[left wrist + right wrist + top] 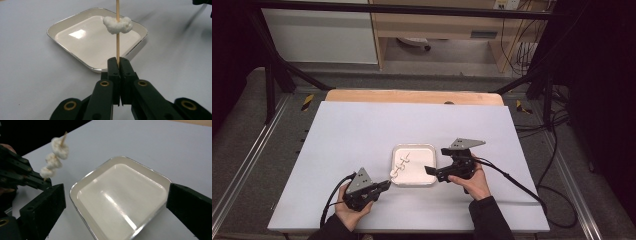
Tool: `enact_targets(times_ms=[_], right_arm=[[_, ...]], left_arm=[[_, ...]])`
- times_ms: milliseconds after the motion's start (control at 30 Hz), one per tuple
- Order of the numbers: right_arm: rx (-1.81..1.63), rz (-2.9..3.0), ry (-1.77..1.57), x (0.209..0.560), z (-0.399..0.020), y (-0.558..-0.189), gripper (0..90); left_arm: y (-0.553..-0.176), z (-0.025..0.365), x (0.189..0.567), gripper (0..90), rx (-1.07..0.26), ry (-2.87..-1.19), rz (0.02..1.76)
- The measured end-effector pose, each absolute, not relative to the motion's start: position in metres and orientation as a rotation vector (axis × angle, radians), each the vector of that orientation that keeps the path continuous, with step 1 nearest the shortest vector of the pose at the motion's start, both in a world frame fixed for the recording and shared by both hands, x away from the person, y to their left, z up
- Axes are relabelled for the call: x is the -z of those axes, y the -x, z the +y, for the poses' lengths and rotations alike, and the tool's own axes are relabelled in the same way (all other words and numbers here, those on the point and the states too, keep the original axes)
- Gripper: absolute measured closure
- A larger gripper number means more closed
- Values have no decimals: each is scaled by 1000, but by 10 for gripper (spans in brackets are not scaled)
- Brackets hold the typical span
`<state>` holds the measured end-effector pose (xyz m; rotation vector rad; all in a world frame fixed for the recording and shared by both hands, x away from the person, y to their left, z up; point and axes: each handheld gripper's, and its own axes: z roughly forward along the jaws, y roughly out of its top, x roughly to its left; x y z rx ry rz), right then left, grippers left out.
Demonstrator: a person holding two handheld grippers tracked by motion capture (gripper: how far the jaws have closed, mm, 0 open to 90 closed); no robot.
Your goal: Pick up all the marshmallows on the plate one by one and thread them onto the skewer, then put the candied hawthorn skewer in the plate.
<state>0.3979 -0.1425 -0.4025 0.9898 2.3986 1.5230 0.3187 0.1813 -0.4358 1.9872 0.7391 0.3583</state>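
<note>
Skewer (117, 47): one wooden stick, clamped at its lower end in the left gripper (118, 62), whose fingers (113, 72) are pressed together on it. It rises from those fingers over the near edge of the tray (430, 150), clear of the tray floor. In the right gripper view I count three white lumps (55, 157) threaded on it, one above the other, with the pointed tip poking out past the top one. The left gripper view shows just one of them, sitting partway up the stick.

There is one tray, square, white, with a bright metal rim, near the middle of the tabletop (352, 135). It lies bare inside.

Two grippers, one in each hand. The left one sits at the tray's near left corner. The right gripper (438, 161) is at the tray's right side; its fingers (43, 207) stand wide apart, holding nothing, with the tray lying between them in its own view. Whether they touch the rim I cannot tell.

One cable trails off from each gripper.
</note>
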Motion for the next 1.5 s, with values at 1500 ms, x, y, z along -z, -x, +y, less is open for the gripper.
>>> enact_targets(times_ms=[1500], right_arm=[[-1287,2382,-1069,447,-240,-372,8]], left_arm=[[-370,163,396,886,-320,-2115,842]])
